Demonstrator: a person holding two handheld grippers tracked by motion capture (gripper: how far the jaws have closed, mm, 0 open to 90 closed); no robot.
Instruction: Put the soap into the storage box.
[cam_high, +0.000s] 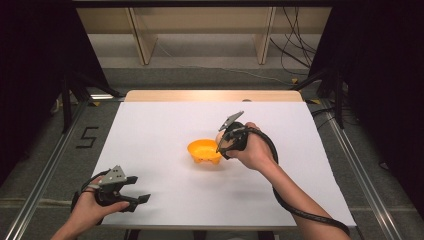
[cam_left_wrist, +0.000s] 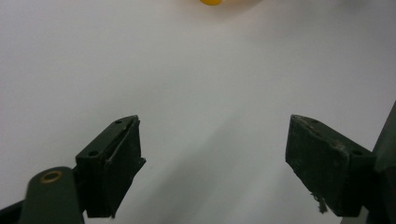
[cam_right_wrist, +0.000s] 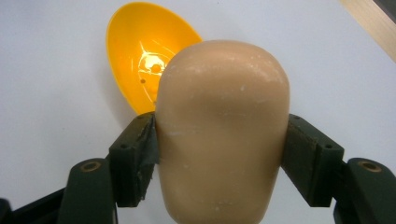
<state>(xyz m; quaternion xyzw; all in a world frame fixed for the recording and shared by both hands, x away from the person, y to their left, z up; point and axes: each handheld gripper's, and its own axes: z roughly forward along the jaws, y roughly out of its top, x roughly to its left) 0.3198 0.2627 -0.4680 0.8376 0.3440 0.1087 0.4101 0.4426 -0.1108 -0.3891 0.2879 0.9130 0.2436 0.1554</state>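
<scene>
Two tools over a smooth white desk (cam_high: 165, 125), one idle, one pinching a tan egg-shaped lump.

Near the front-left corner, the left tool (cam_high: 134, 192) sits with its black jaws spread wide, nothing between them (their pads look frayed). At mid-desk stands a glossy orange plastic bowl (cam_high: 204, 150), round and shallow. Just beside its right rim, the right tool (cam_right_wrist: 219, 140) clamps the matte, scuffed lump (cam_right_wrist: 223, 126) by both sides.

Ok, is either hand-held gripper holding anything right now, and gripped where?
The right hand-held gripper clamps a tan rounded block across its two sides, near the orange bowl. The left hand-held gripper is open and holds nothing.
</scene>
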